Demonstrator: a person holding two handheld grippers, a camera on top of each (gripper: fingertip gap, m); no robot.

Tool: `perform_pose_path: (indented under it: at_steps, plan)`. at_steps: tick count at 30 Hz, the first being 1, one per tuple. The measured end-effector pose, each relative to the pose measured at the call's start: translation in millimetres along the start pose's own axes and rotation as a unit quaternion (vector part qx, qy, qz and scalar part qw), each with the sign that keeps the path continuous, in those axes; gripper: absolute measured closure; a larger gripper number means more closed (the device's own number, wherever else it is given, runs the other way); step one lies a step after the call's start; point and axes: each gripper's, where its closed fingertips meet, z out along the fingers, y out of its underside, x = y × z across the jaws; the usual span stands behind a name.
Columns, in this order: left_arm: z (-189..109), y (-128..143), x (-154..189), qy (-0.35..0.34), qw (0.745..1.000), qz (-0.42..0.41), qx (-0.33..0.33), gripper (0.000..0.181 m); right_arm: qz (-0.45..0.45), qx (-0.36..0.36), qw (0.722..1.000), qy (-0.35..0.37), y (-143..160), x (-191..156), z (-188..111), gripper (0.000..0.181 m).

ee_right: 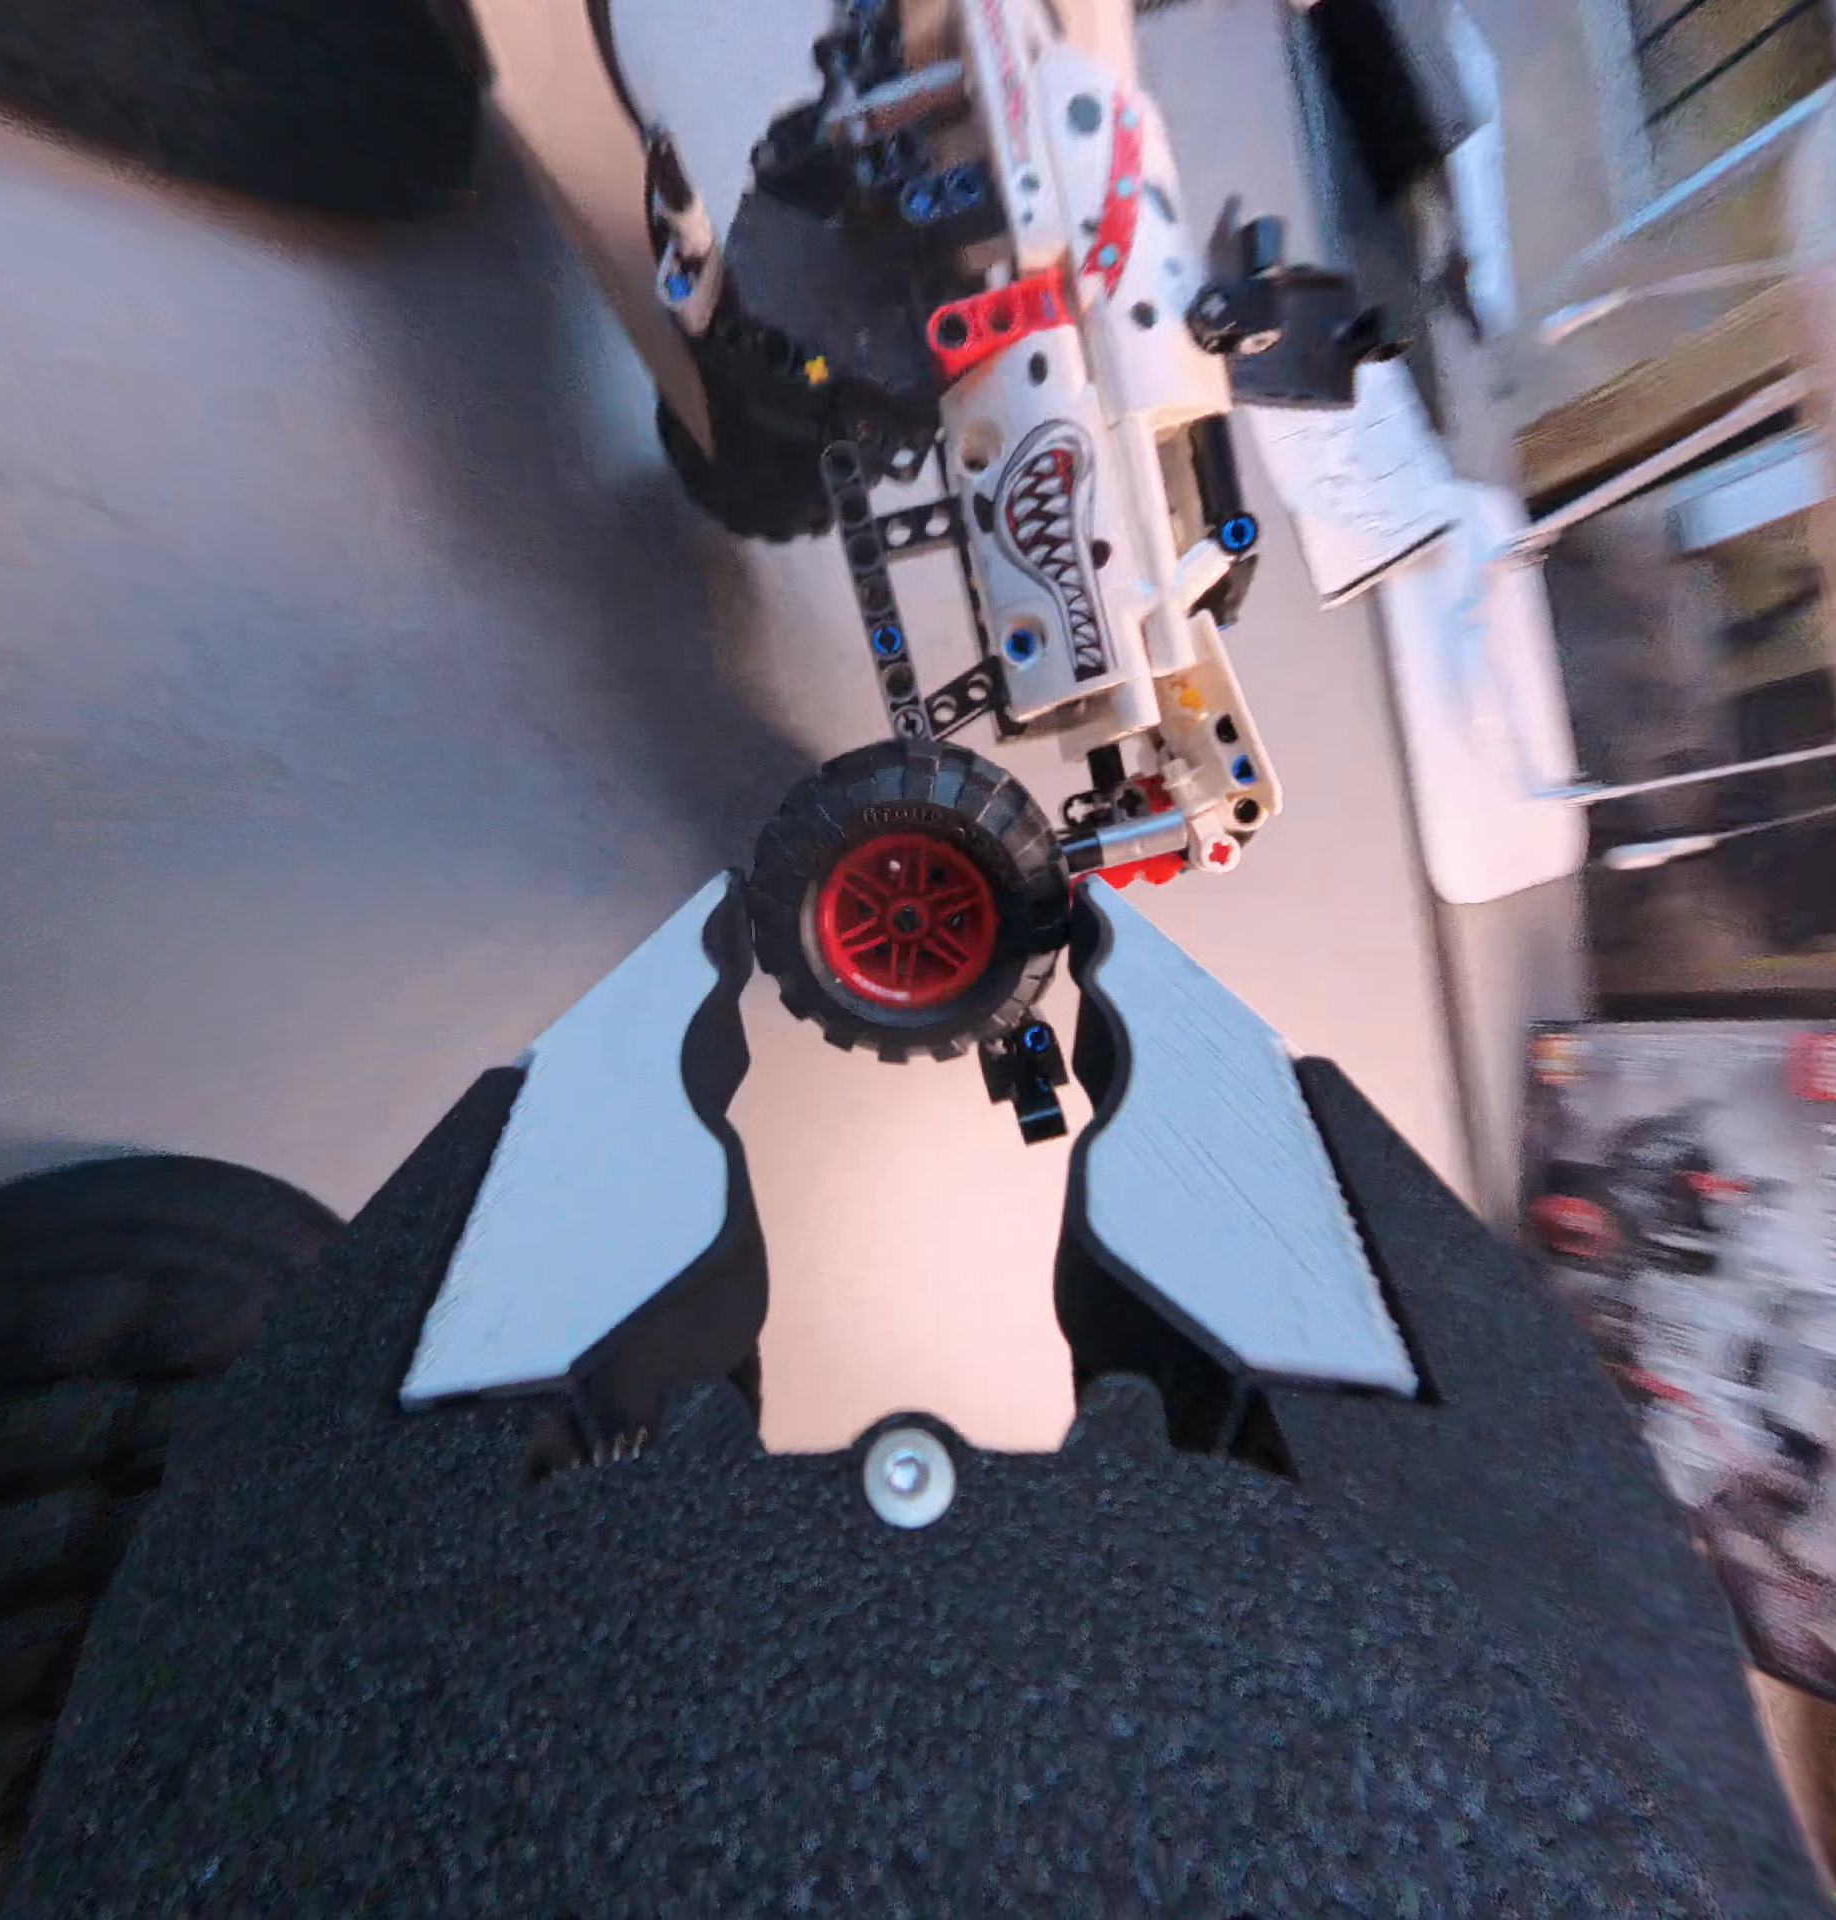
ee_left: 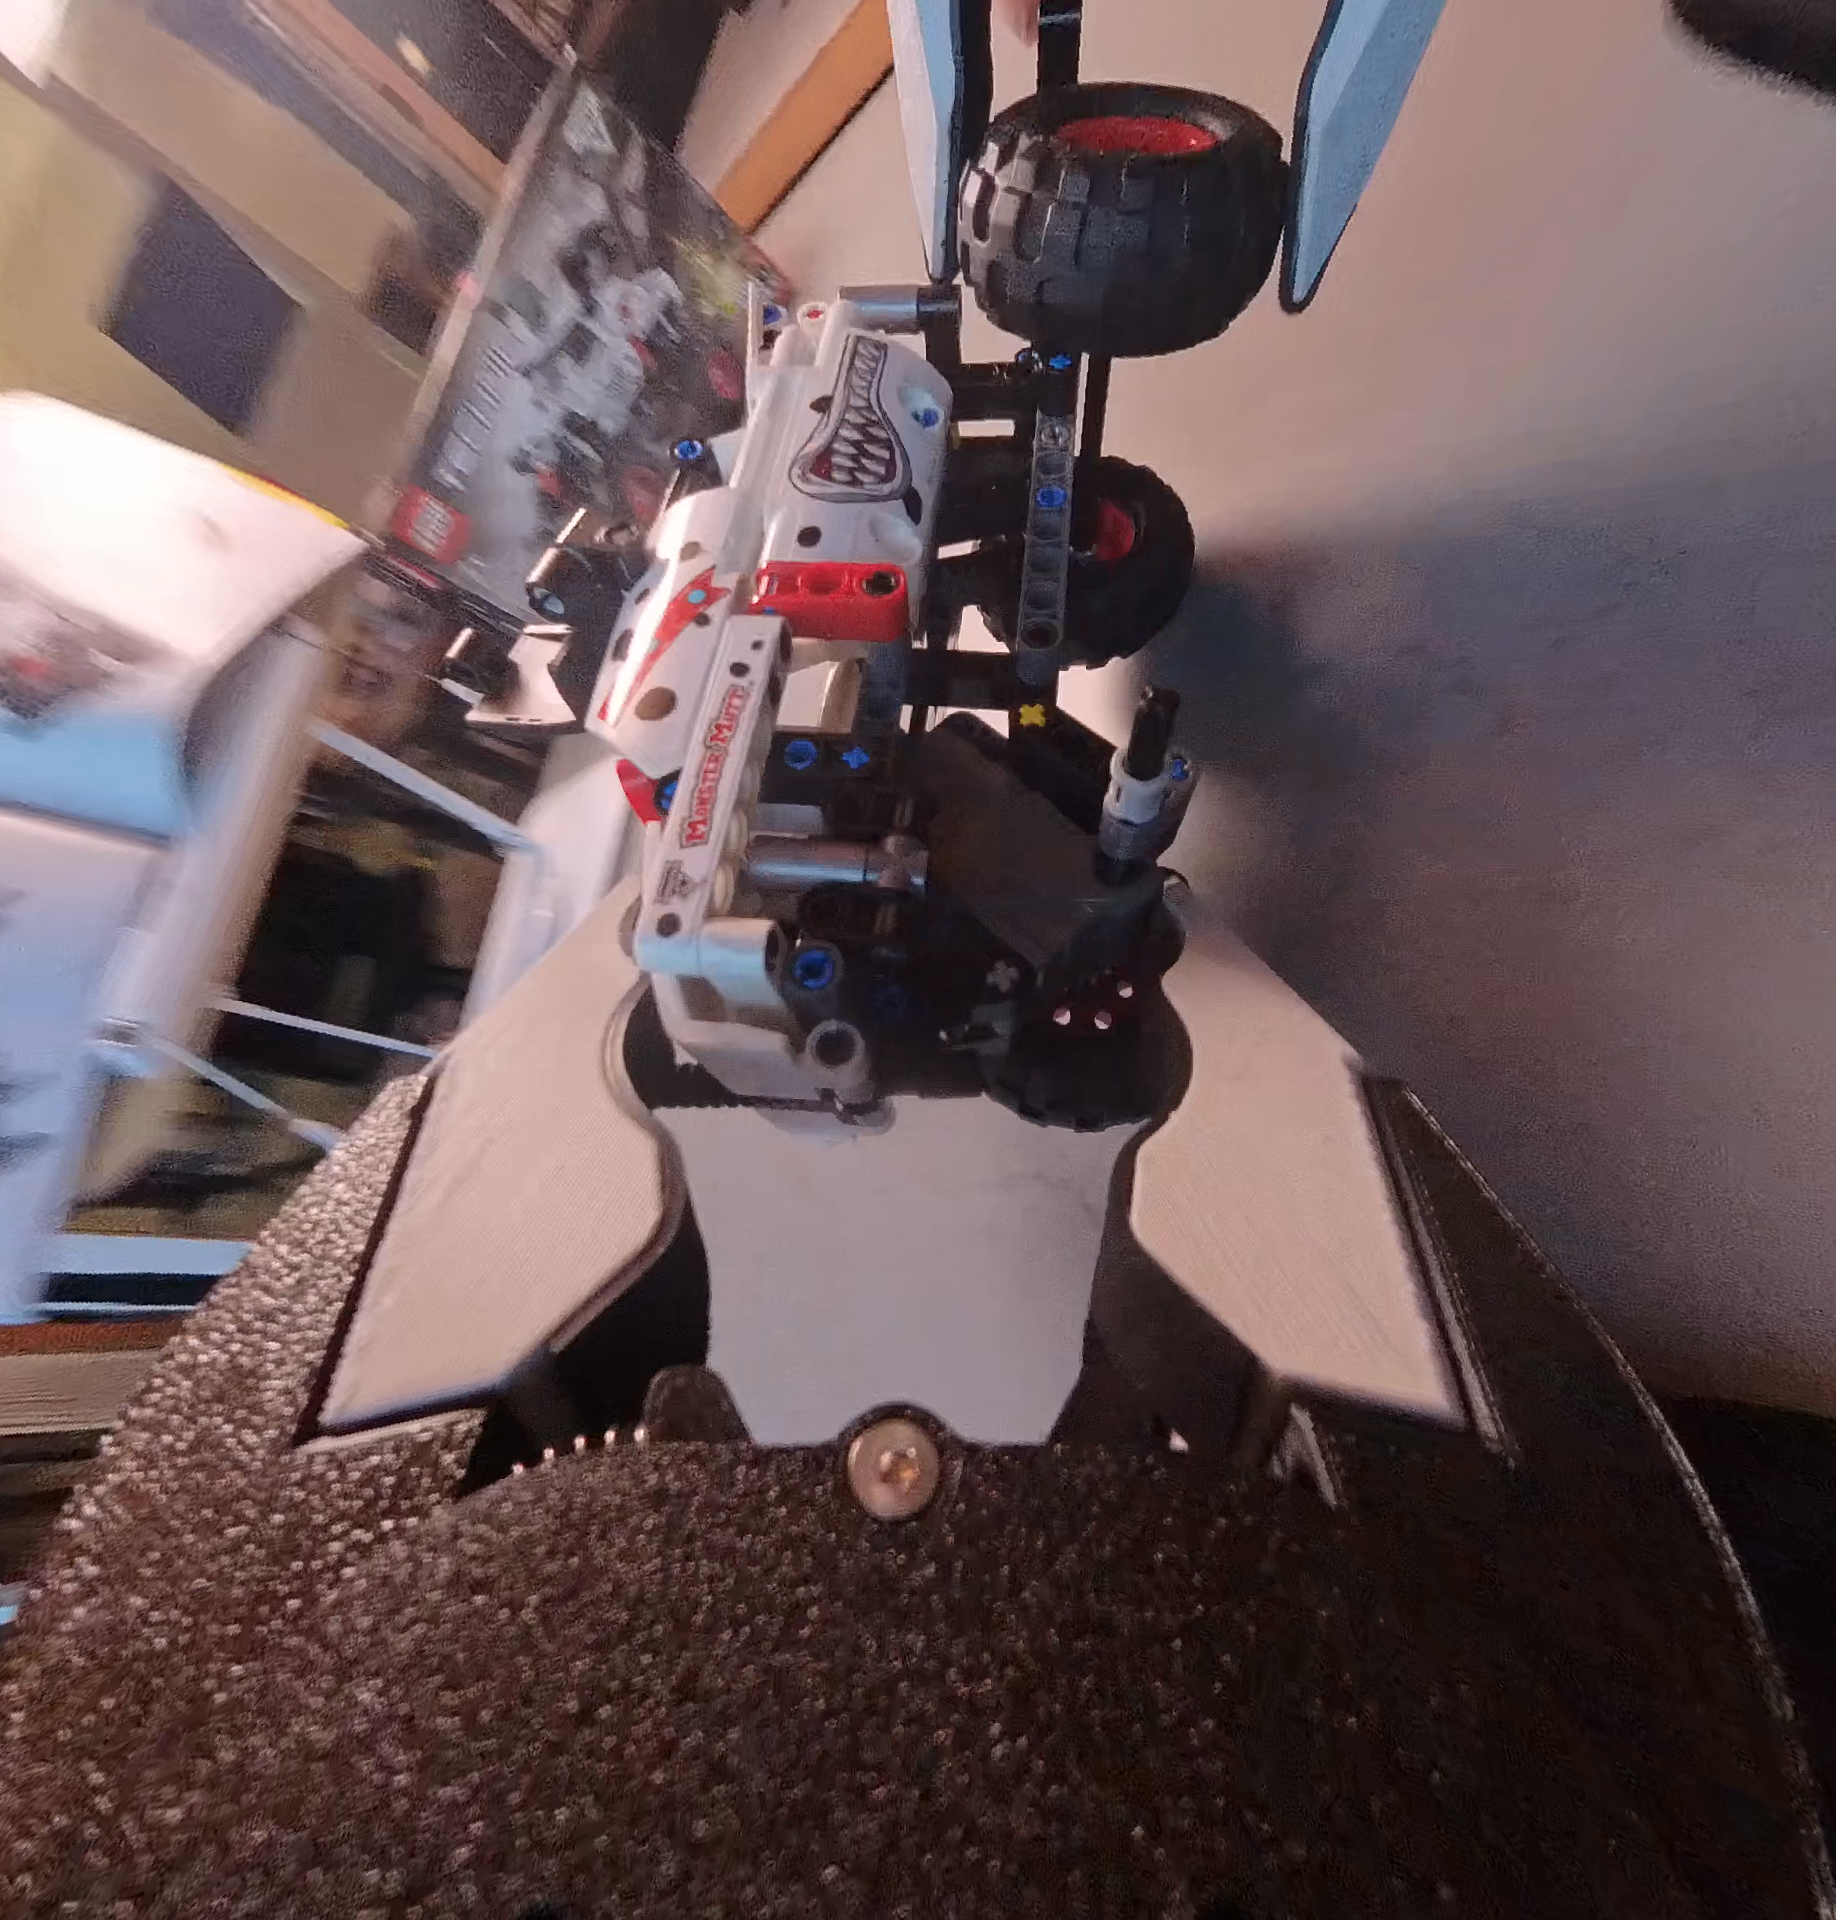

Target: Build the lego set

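A white lego monster truck (ee_left: 831, 540) with a toothy mouth print, red trim and a black frame is held off the white table, turned on its side. My left gripper (ee_left: 898, 997) is shut on the truck's rear end. My right gripper (ee_right: 903, 914) is shut on a black wheel with a red hub (ee_right: 909, 920) at the truck's front (ee_right: 1059, 561). In the left wrist view the same wheel (ee_left: 1116, 229) sits between the right gripper's fingers (ee_left: 929, 135). A second wheel (ee_left: 1122, 561) is on the truck. A bare black axle (ee_left: 1153, 727) sticks out near the rear.
The lego box (ee_left: 581, 343) stands at the table's far side and also shows in the right wrist view (ee_right: 1724, 1299). A blurred white booklet (ee_left: 83, 727) lies to the left. The white table (ee_left: 1516, 727) stretches behind the truck. A dark object (ee_right: 114, 1299) lies at the left. The left gripper's tips are roughly 12 cm from the right gripper's.
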Motion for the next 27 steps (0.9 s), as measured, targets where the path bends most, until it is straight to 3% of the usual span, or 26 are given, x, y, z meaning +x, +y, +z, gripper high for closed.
perform_pose_path:
  at_steps: [2, 3, 5, 10, 14, 22, 27]
  plan:
    - [0, -8, -10, -0.098, 0.985, 0.146, -0.004, 0.093, -0.088, -0.014, 0.991, 0.098, 11, -2, -3, 0.123]
    - [2, -7, -6, -0.112, 0.975, 0.19, -0.009, 0.094, -0.109, -0.022, 0.986, 0.122, 17, -10, -3, 0.125]
    - [2, 10, 4, -0.093, 0.974, 0.203, -0.039, 0.093, -0.104, -0.029, 0.986, 0.125, 28, -33, -4, 0.122]
    - [-49, 20, 13, 0.009, 0.999, 0.024, -0.039, 0.09, 0.038, 0.025, 0.994, 0.095, 25, -52, -35, 0.121]
    - [-74, 26, 18, 0.068, 0.986, -0.144, -0.04, 0.089, 0.115, 0.084, 0.986, 0.082, 8, -43, -56, 0.122]
    - [-85, 5, 31, 0.098, 0.965, -0.242, 0.026, 0.092, 0.059, 0.071, 0.993, 0.068, -33, -34, -43, 0.111]
    - [-75, 18, 38, 0.118, 0.952, -0.282, 0.023, 0.093, 0.011, 0.015, 0.999, 0.028, -66, -29, -7, 0.089]
